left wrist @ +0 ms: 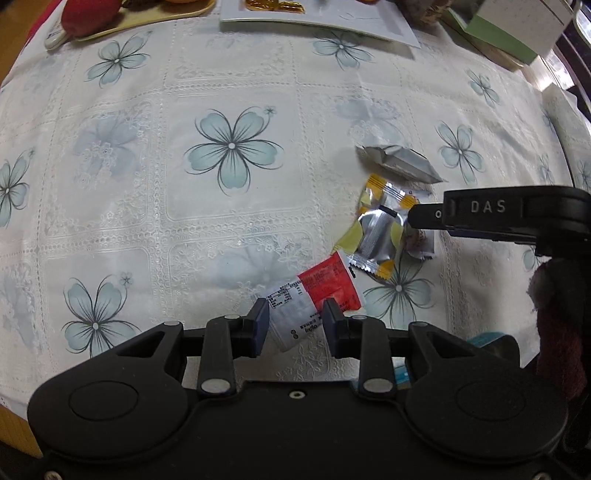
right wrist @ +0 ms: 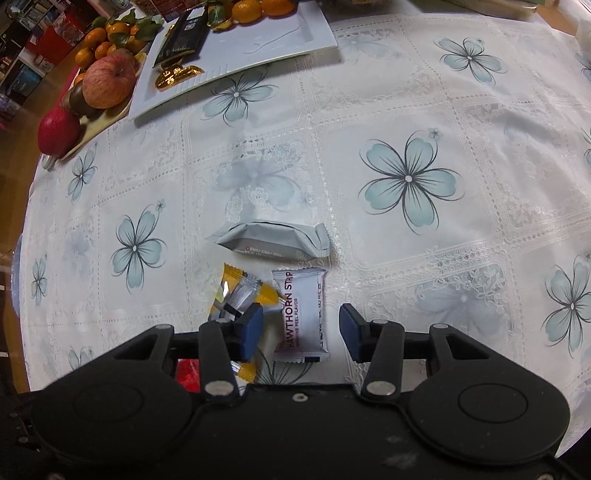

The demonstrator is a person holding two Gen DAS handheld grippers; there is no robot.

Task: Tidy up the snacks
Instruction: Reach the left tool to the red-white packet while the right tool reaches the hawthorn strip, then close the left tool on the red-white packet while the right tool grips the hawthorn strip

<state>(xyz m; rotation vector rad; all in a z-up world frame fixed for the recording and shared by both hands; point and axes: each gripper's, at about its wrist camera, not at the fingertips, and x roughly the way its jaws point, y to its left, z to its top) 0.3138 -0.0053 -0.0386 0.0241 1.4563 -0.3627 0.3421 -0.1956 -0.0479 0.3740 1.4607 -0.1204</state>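
Several snack packets lie on the floral tablecloth. In the left wrist view my left gripper is open with a red-and-white packet between its fingers. Beyond it lie a yellow-and-silver packet and a grey packet. My right gripper shows at the right in that view, its finger at the yellow packet. In the right wrist view my right gripper is open around the white Hawthorn Strip packet. The yellow packet touches its left finger. The grey packet lies just beyond.
A white tray at the back holds a black packet, gold candies and oranges. A fruit board with an apple stands at the back left. A green-and-white box stands at the back right.
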